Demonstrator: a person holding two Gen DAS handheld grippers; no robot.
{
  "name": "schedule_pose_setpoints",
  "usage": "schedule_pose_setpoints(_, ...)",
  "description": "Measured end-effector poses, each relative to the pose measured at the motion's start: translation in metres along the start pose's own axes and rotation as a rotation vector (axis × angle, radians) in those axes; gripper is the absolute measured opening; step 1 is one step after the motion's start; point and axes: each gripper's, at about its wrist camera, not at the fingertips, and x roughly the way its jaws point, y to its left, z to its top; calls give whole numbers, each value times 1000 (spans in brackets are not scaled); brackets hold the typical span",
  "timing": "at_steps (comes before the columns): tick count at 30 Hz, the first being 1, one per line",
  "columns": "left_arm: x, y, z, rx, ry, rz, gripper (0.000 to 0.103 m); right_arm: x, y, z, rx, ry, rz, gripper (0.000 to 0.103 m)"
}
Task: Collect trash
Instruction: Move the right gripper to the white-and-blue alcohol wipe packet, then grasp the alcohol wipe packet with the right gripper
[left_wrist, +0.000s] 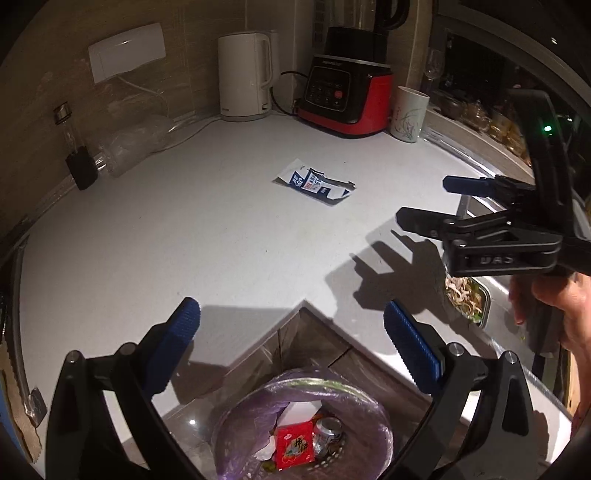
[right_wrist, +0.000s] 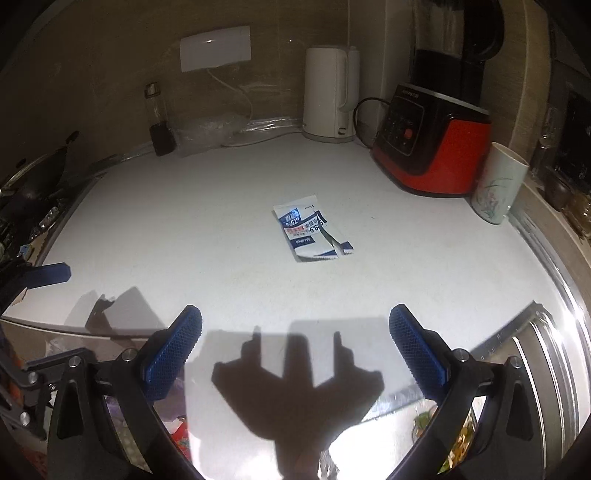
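On the pale grey kitchen countertop (right_wrist: 184, 229) only 1 piece of litter is visible: a torn, flat blue-and-white printed sachet wrapper (right_wrist: 314, 230), lying alone in the open middle of the surface, well apart from the appliances at the back wall.

Below the counter's inner corner stands a round bin lined with a translucent purple plastic bag (left_wrist: 369, 439). Inside it lie a red printed packet (left_wrist: 294, 445), a dented silver drinks can (left_wrist: 327, 435) and some scraps of white paper, so part of the collecting looks done.

The left gripper (left_wrist: 291, 339) hangs over the bin mouth with its blue ribbed pads spread wide and nothing between them. The right gripper (right_wrist: 295, 347) points down across the counter toward the wrapper, its pads likewise wide apart and empty; in the left wrist view its black frame and the hand (left_wrist: 554, 306) holding it show at the right edge.

A white electric kettle (right_wrist: 330, 96), a red-and-black blender base (right_wrist: 432, 144), a pale patterned cup (right_wrist: 498, 184) and a small dark glass bottle (right_wrist: 160, 118) stand along the back and do not look like rubbish. A steel tray of food (left_wrist: 467, 295) sits by the sink.

What seems left is picking up the wrapper and dropping it in the bin. Being thin and flat on the counter, it may be awkward to pinch.
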Motion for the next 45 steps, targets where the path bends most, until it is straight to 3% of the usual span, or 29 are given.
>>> schedule_pose_setpoints(6,37,-3,33,-52,16,55,95,73,-21,33,-17,50,55,101)
schedule_pose_setpoints(13,68,-5,64,-92,29,93,95,128,-31,53,-32,97,97,101)
schedule_pose_setpoints(29,68,-10,80,-130,11,147,95,173,-34,67,-87,140,149,100)
schedule_pose_setpoints(31,67,-9,80,-134,10,158,95,175,-31,67,-117,137,144,95)
schedule_pose_setpoints(36,63,-4,77,-157,11,174,95,168,-25,67,-186,117,145,52)
schedule_pose_setpoints(41,58,0,74,-174,13,188,95,163,-27,68,-184,104,150,32)
schedule_pose_setpoints(43,56,1,73,-177,11,193,95,162,-30,69,-170,108,173,7)
schedule_pose_setpoints(45,55,1,73,-178,10,198,95,164,-30,69,-159,120,184,5)
